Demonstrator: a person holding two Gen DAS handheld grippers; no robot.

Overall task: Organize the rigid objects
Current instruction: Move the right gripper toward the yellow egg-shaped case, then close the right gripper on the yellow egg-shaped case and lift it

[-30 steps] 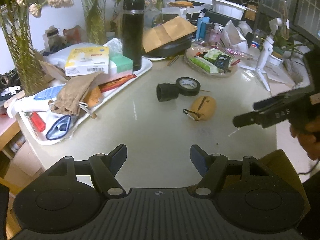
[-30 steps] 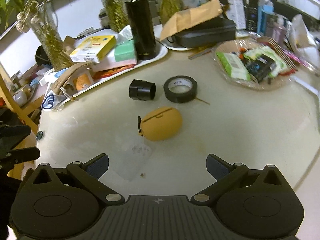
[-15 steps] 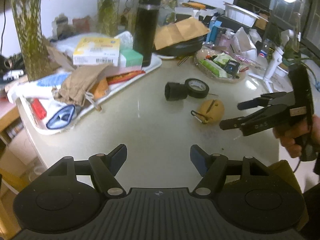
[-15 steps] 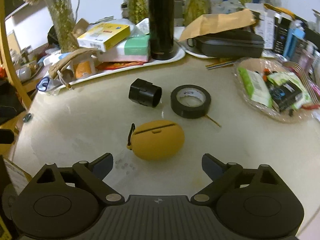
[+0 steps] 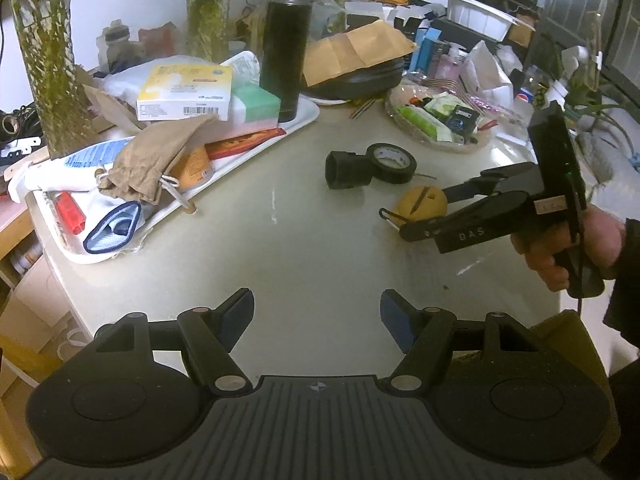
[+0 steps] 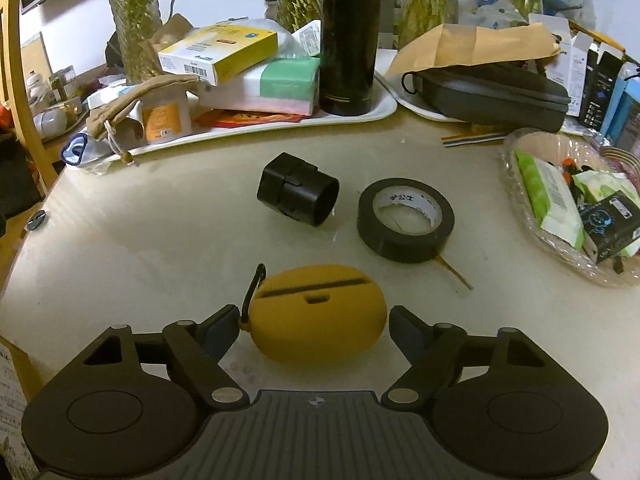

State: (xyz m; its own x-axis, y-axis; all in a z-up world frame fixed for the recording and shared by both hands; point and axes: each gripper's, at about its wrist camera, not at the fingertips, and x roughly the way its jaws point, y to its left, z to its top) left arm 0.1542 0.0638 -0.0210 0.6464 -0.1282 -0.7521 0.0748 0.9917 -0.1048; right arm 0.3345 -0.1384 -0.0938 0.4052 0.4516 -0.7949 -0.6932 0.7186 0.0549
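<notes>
The yellow case (image 6: 320, 312) lies on the bare middle of the tabletop (image 6: 160, 248), nearer the front edge than anything else loose there. The right claw (image 6: 314, 324) has been set low over it so that the case sits between the two fingers, one to each side, and the jaws are closing; small gaps seem to remain between the pads and the case, so it is judged as not yet gripped. The long axis of the case runs across the jaws, which makes the span wide; the black loop (image 6: 252, 288) at its left end stands just beside the left finger and could be caught under the pad.

The left claw (image 5: 316, 314) is held wide and empty over the near edge of the tabletop, clear of the work, probably kept in reserve.

Behind the case, toward the far edge, a black tube (image 6: 298, 194) lies on its side and a tape roll (image 6: 406, 220) lies flat beside it, the two close together. A thin stick (image 6: 454, 274) pokes out from under the roll toward the case. None of these blocks the closing jaws. The white tray (image 6: 240, 130) along the far left edge is crowded with boxes, a pouch and a black flask (image 6: 348, 36), and little free room can be seen there. A basket (image 6: 516, 152) of packets fills the right edge.
</notes>
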